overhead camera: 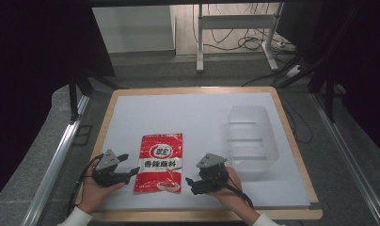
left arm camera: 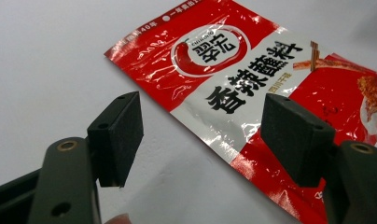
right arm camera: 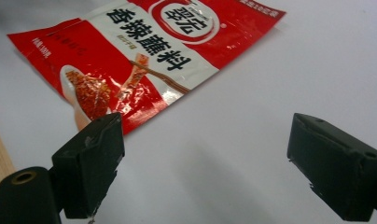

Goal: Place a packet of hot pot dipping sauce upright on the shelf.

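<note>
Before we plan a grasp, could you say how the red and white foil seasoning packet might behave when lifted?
The flat red and white foil seasoning packet would probably flop if pinched at one edge. Its glossy, crinkled film looks slippery. Lying flush on the white table mat, its edge may be hard to catch.

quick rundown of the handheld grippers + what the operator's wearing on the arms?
Both the left gripper and the right gripper are black, two-jawed, each topped by a grey three-cornered plate. The jaws end in blocky black pads on arms with brass-coloured screw holes. A black cable trails from the right gripper. White sleeve cuffs show at both wrists.
</note>
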Demonstrator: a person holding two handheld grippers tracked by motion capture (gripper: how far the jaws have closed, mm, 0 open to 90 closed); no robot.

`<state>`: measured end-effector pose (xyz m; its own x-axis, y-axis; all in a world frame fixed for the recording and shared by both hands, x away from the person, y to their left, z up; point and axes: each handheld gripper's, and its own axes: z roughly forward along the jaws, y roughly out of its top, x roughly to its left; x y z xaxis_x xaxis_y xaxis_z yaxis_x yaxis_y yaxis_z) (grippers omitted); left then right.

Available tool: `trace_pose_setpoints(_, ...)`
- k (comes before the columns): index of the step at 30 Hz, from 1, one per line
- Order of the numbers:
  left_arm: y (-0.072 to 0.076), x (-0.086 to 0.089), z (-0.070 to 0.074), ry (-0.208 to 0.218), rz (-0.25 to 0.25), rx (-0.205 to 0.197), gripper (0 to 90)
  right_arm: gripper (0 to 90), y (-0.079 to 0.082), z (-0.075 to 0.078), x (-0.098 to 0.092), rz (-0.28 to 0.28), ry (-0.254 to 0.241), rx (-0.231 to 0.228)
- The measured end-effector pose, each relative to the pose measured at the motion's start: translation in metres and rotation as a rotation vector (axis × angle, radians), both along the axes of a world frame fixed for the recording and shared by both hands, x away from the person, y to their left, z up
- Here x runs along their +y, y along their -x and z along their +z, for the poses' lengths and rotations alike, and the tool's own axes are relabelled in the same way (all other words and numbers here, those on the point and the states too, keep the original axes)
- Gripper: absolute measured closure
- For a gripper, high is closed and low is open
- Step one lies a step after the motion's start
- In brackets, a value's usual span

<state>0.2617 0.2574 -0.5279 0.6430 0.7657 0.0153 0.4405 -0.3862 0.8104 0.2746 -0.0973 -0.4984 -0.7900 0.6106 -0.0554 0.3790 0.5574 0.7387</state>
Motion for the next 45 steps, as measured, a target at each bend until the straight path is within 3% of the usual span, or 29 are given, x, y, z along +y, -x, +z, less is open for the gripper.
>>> trace_pose_setpoints(7,0.004,-0.001,-0.001,-0.017,0.0,-0.002,29.9,14.4,0.004,0.011,-0.001,0.042,-0.013,-0.006)
trace_pose_setpoints(23,0.004,0.001,0.0,-0.012,0.01,-0.002,29.6,16.4,0.004,0.028,0.0,0.084,-0.015,-0.011)
trace_pose_setpoints(28,0.004,0.001,0.0,-0.015,0.004,-0.002,29.7,16.6,0.001,0.045,-0.005,0.079,-0.015,-0.028)
trace_pose_setpoints(32,0.004,-0.001,-0.002,-0.005,-0.002,0.004,29.7,17.9,-0.011,0.06,-0.005,0.09,0.026,-0.028)
trace_pose_setpoints(39,0.004,-0.002,-0.003,-0.012,-0.002,0.006,29.7,18.3,-0.031,0.068,0.006,0.107,0.054,-0.002)
trace_pose_setpoints(44,0.004,-0.002,-0.004,-0.01,0.0,0.008,29.7,21.2,-0.052,0.071,0.018,0.124,0.087,0.037)
trace_pose_setpoints(45,0.004,-0.002,-0.003,-0.011,-0.001,0.008,29.7,21.3,-0.062,0.071,0.022,0.13,0.103,0.046)
